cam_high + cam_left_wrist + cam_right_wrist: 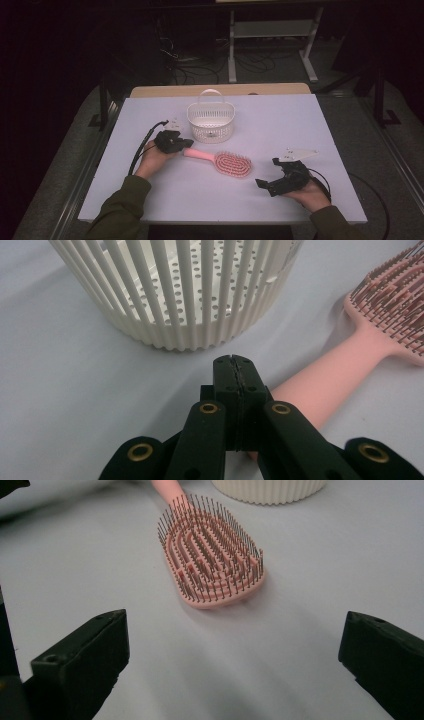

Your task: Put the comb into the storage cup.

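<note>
Left gripper [184,143], at centre-left of the high view, had its two black jaws pressed flat together with nothing visible between them; in the left gripper view the closed tip [234,371] sat over the near end of the pink hairbrush's handle [325,390], which ran out from beneath the jaws toward the upper right of that frame. Whether the jaws touched the handle could not be told.

Pink hairbrush [222,161] lay flat on the white desk [300,125] at the middle of the high view, bristles up, handle pointing left toward the left gripper and oval head toward the right. Just above it in the frame stood a white slotted basket [211,121] with its handle raised, near the brush but apart from it.

Right gripper [267,175], at lower right of the high view, was spread wide and held nothing; the person's hand [310,192] gripped it from below. In the right gripper view its jaws stood at the lower corners, and the brush head [212,555] lay beyond them, apart, toward upper centre.
</note>
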